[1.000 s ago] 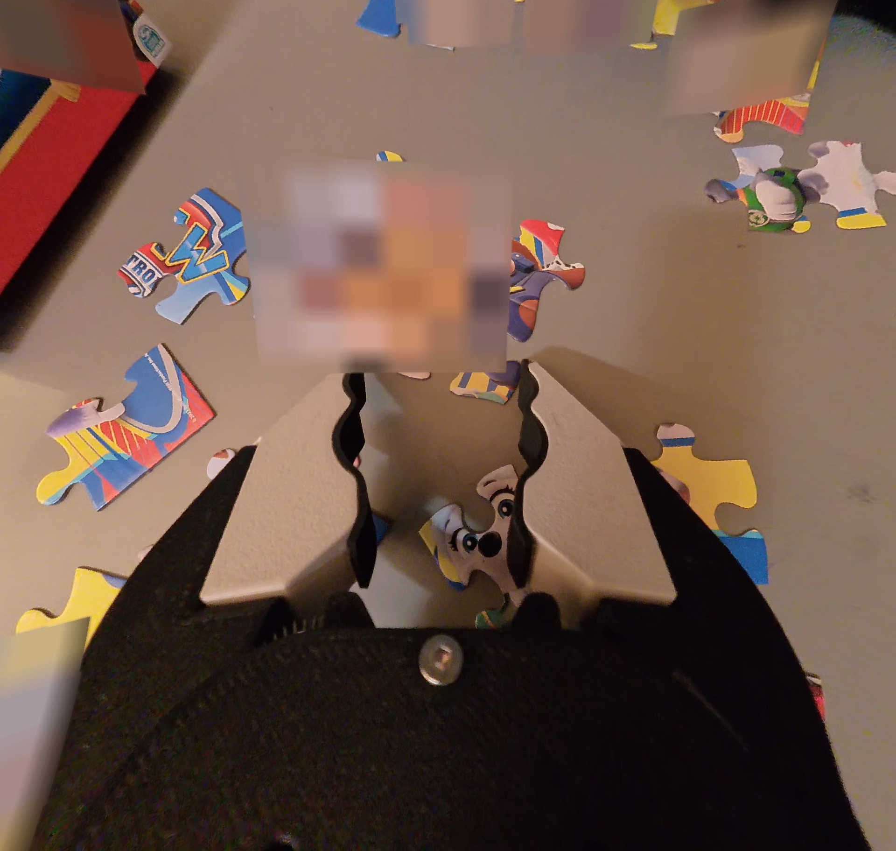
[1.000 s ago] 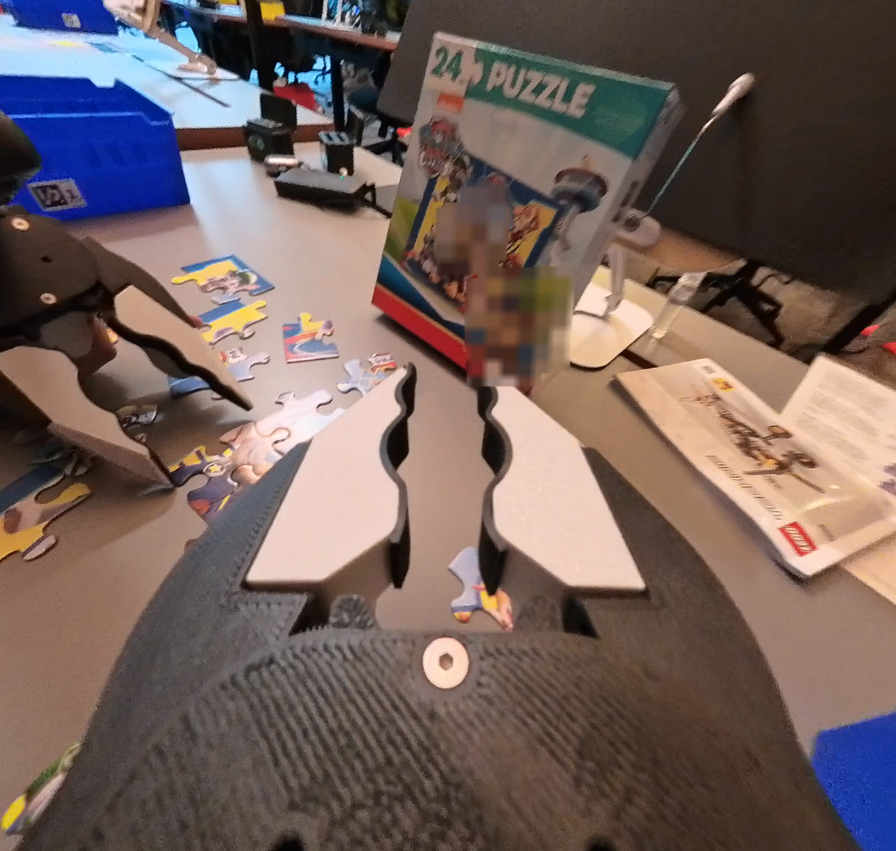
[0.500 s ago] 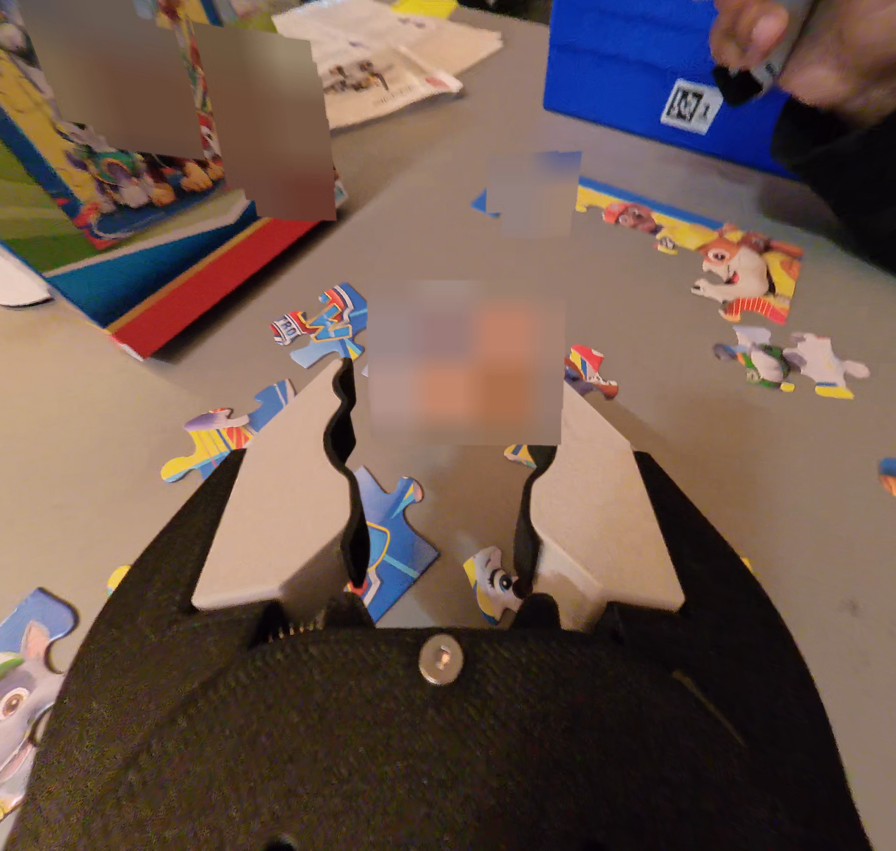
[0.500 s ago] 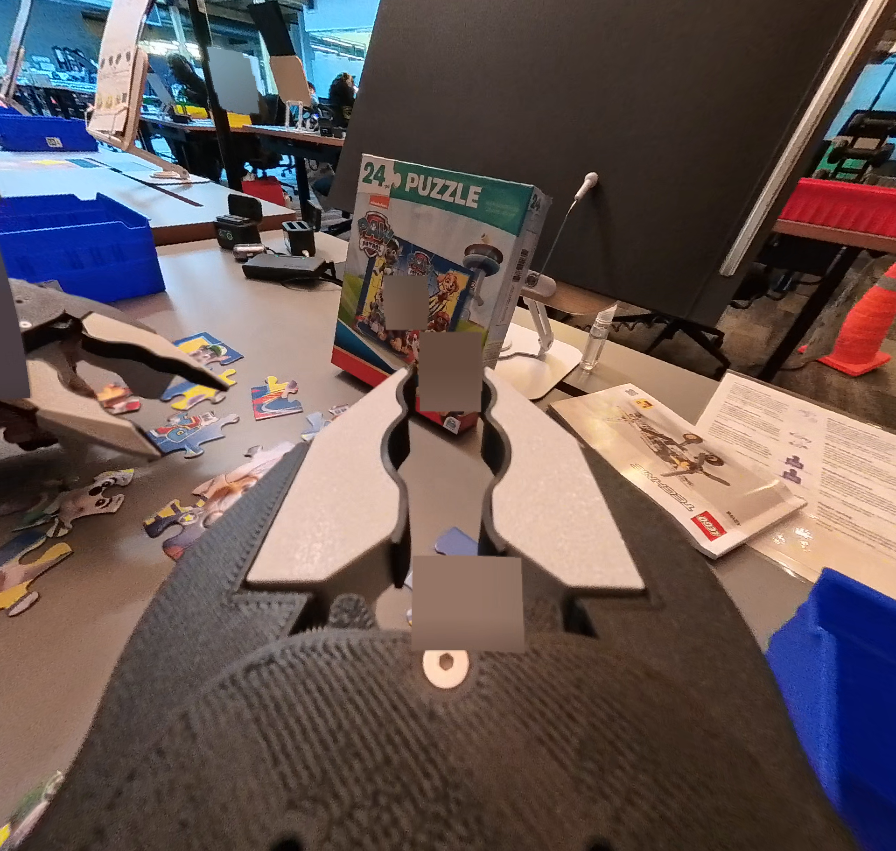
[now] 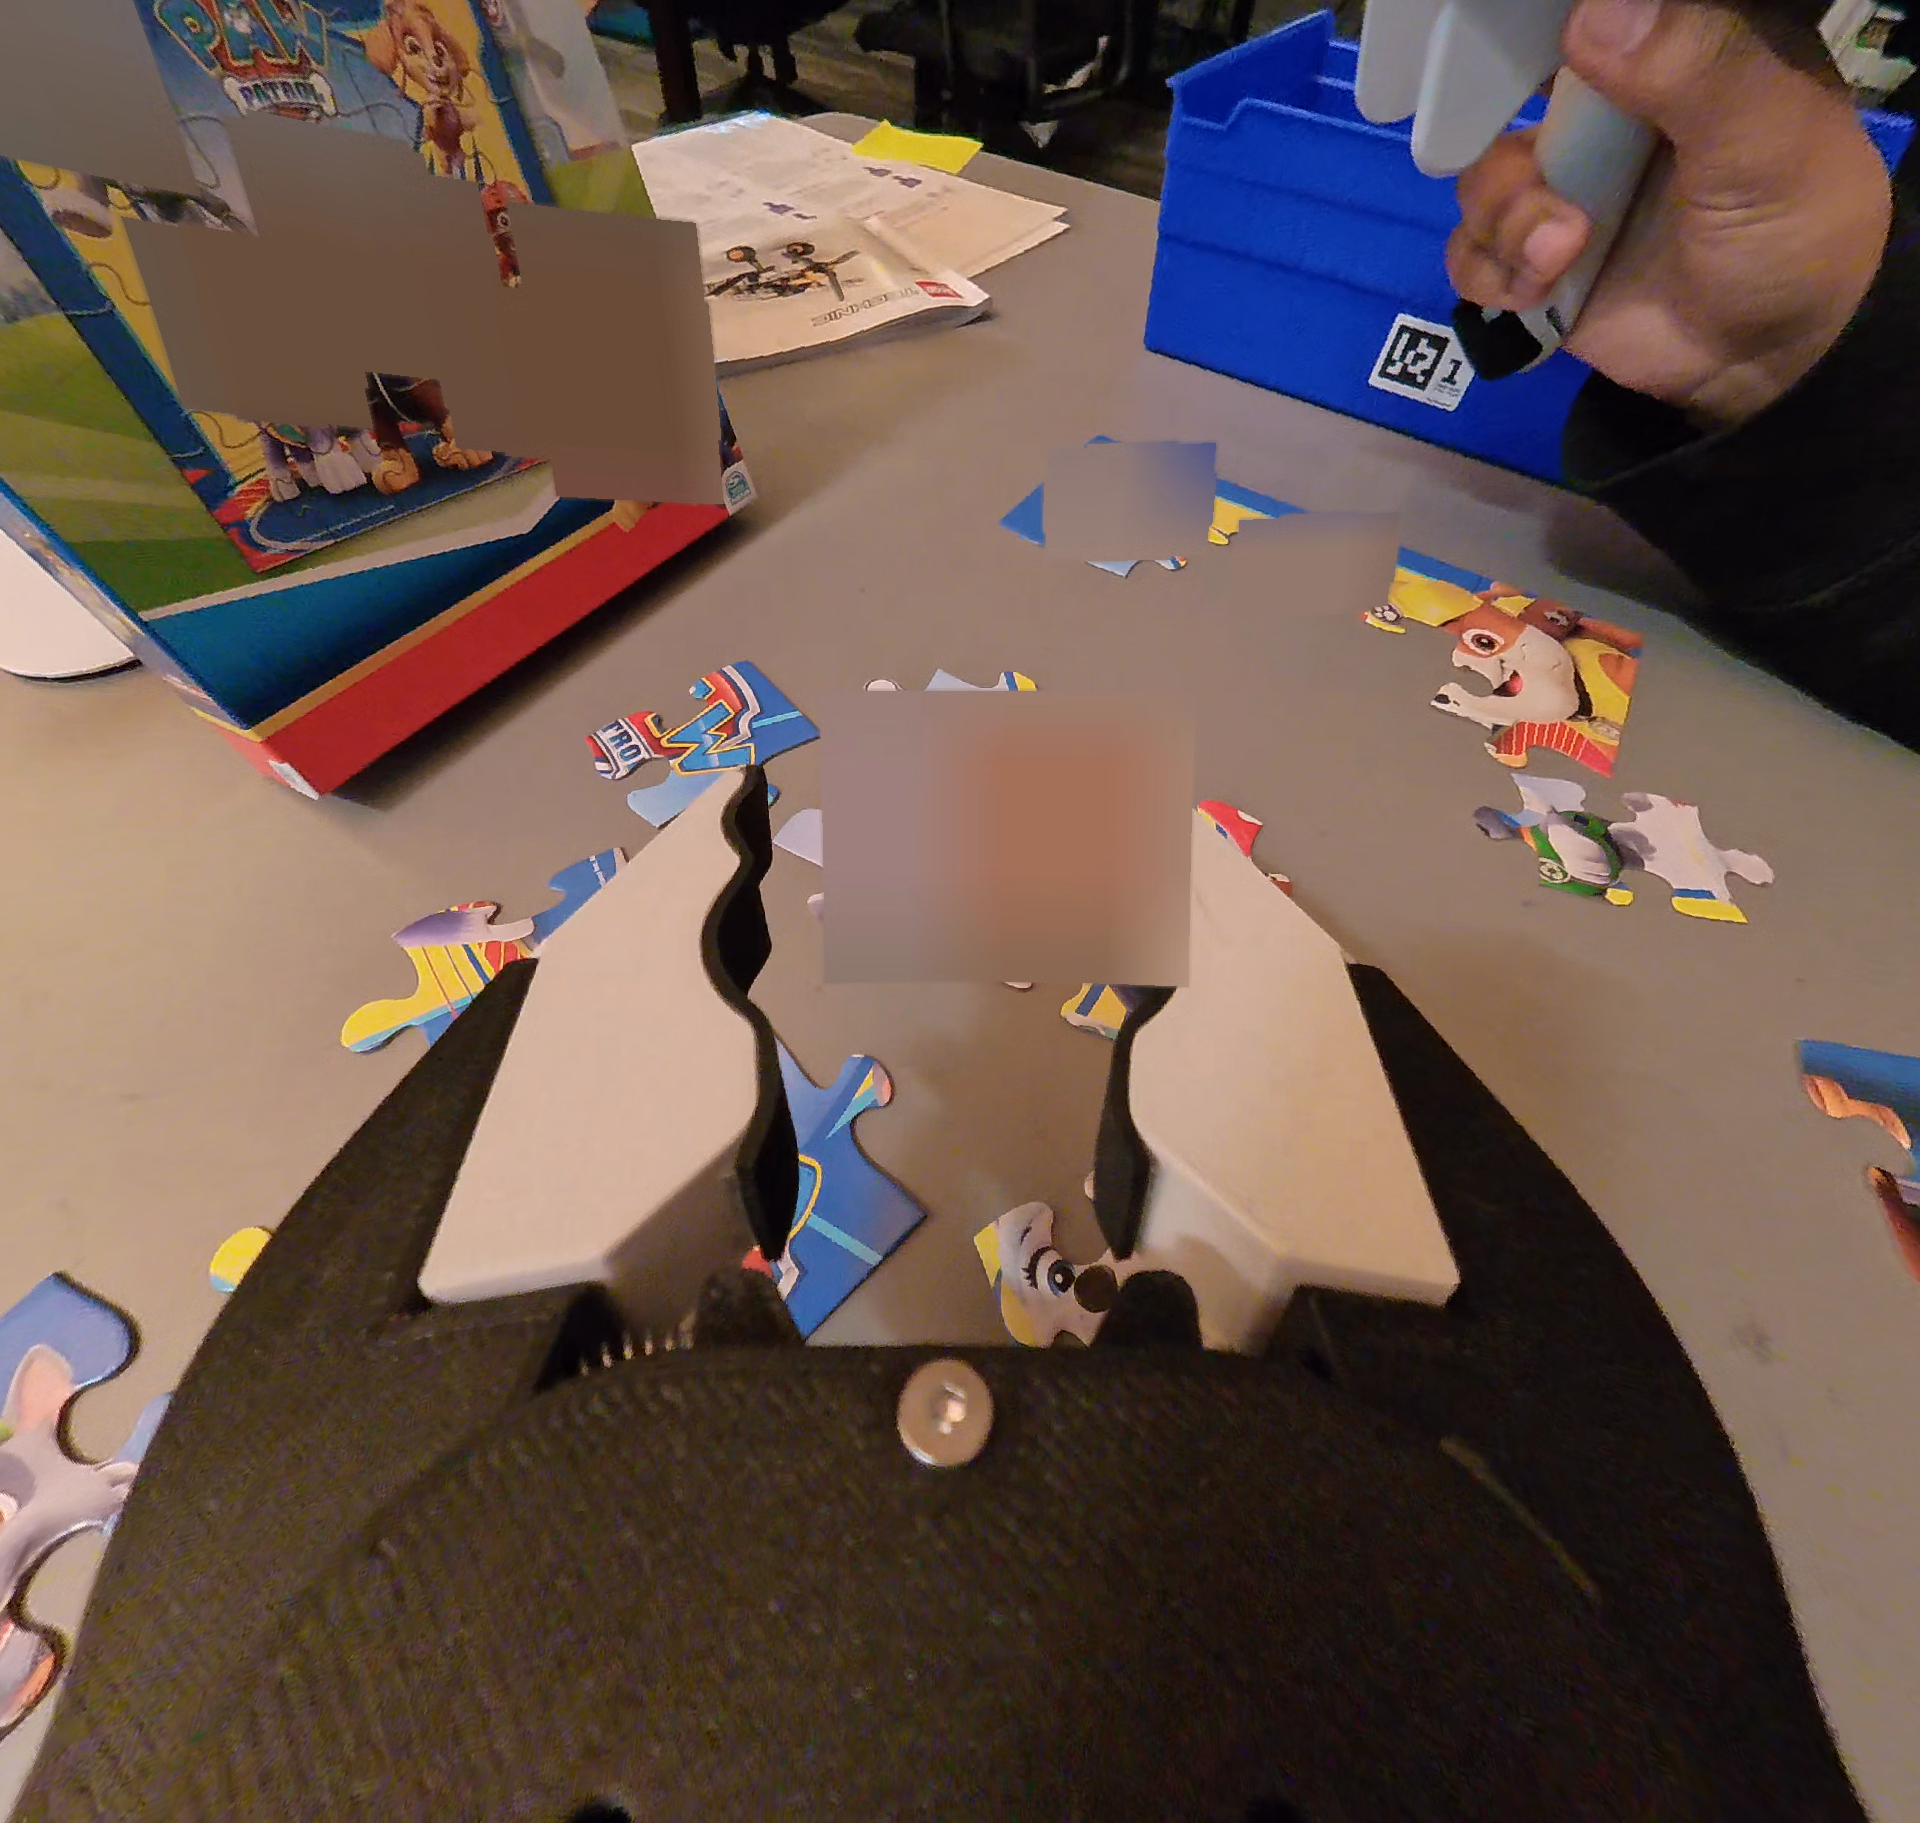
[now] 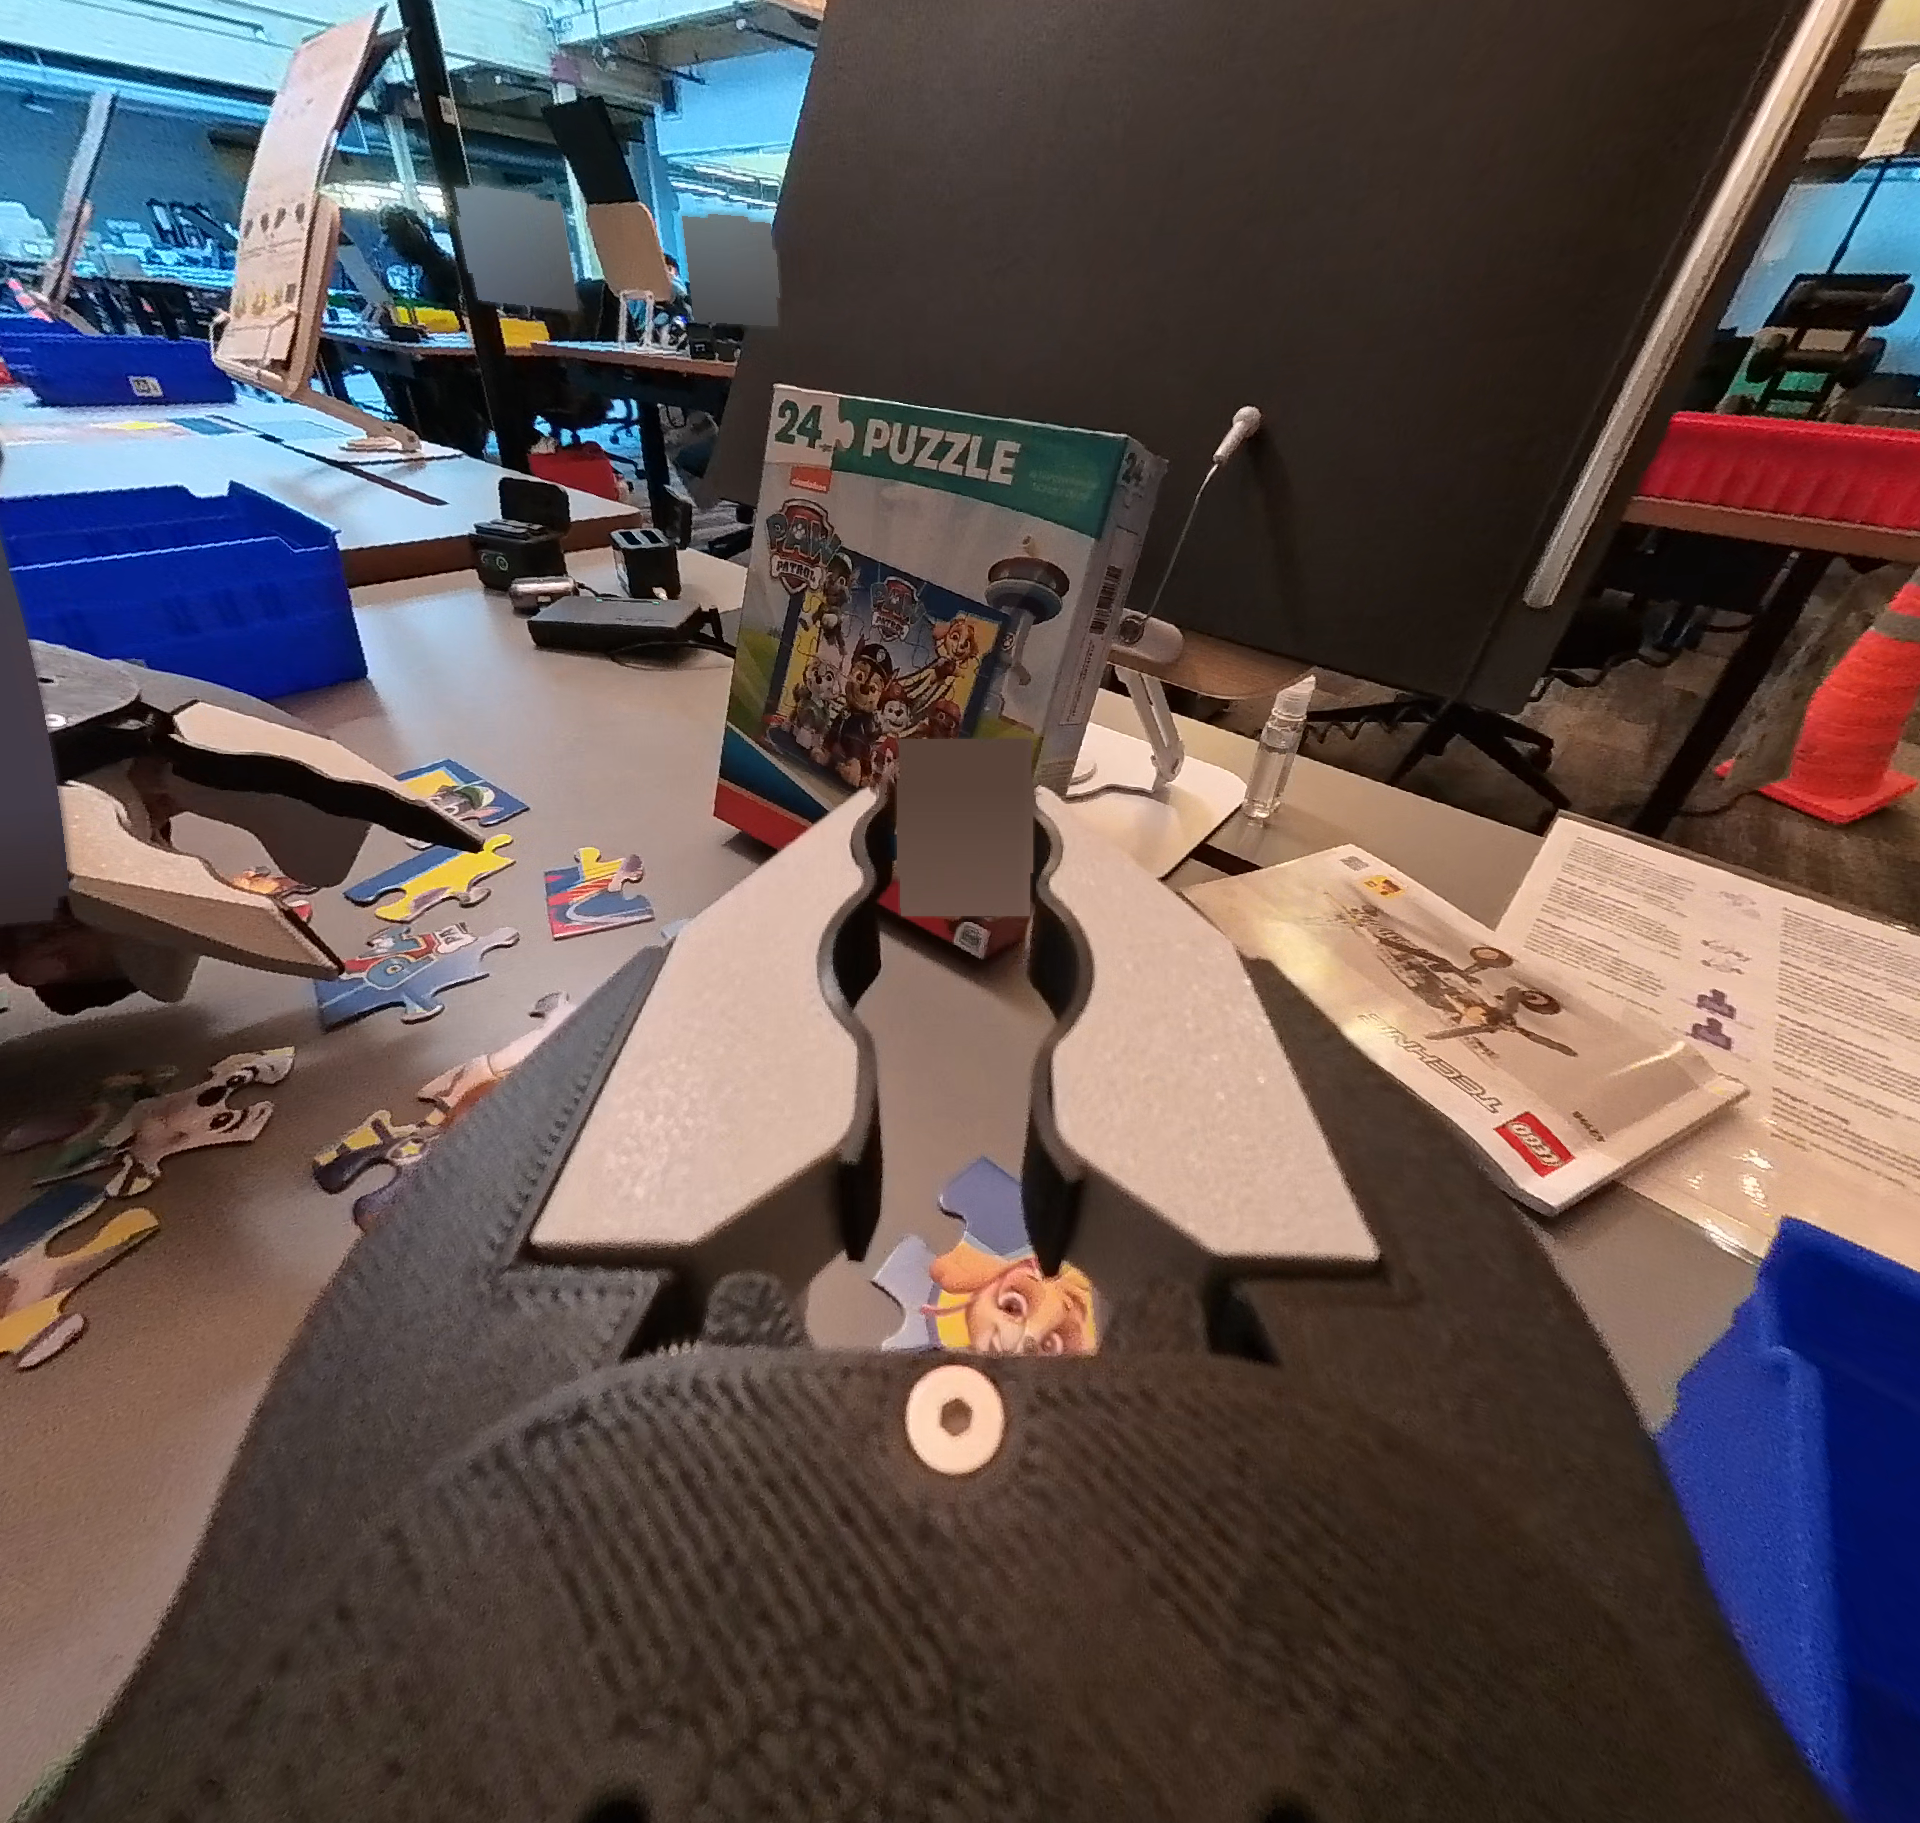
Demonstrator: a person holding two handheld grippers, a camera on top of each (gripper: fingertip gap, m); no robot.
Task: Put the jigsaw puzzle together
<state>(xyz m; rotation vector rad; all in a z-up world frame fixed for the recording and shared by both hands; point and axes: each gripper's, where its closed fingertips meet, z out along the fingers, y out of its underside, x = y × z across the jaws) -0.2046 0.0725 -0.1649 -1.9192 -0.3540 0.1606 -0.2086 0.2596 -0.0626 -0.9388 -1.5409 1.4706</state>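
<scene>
Two grippers nr tall cardboard puzzle box (image 6: 935, 568): left gripper (image 5: 971, 797) jaws wide over blue jigsaw piece (image 5: 842, 1181); right gripper (image 6: 961, 817) jaws narrow, nothing seen btwn.

Grey table (image 6: 582, 734), dark partition (image 6: 1299, 267), bright open workshop w/ desks (image 6: 582, 360) behind.

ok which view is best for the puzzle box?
Right wrist view: the puzzle box stands upright, whole front and one side visible, only its bottom edge behind the right gripper and a patch. Left wrist view crops it at the frame's corner, with patches over much of the front.
</scene>
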